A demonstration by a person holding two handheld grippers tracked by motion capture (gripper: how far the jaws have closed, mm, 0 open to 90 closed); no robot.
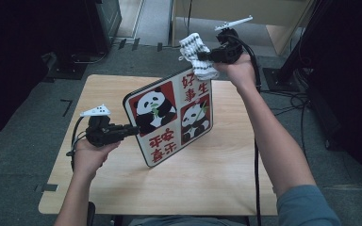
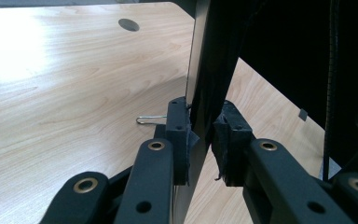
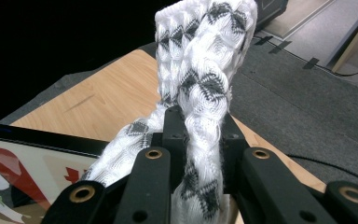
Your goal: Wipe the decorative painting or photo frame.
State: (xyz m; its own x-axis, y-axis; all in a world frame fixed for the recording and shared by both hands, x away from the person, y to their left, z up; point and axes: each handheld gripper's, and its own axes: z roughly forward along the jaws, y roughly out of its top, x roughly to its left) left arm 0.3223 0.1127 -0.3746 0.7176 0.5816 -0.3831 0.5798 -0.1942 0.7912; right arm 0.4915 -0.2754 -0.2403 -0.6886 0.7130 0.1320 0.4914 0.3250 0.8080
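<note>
In the high view, you are holding the panda board (image 1: 168, 123) tilted on its lower edge near the middle of the worktop (image 1: 207, 183), your left claw (image 1: 133, 130) pinching its edge at nine o'clock, while your right claw (image 1: 203, 56) is gripping the white patterned cloth (image 1: 195, 54) at the board's twelve o'clock corner. The cloth is sitting at that top corner, so the wiping looks barely begun, with most of the printed face waiting; whether the cloth is actually touching is hard to tell. In the left gripper view, your left claw (image 2: 204, 140) is pressing both pads onto the board's thin edge (image 2: 196, 60); the dark back at three o'clock is hiding what lies beyond, and a small wire clip (image 2: 150, 120) is lying on the worktop (image 2: 74, 84). In the right gripper view, your right claw (image 3: 200, 140) is squeezing the bunched cloth (image 3: 203, 70), which is blocking the corner, with the board (image 3: 32, 175) cut off at eight o'clock.
</note>
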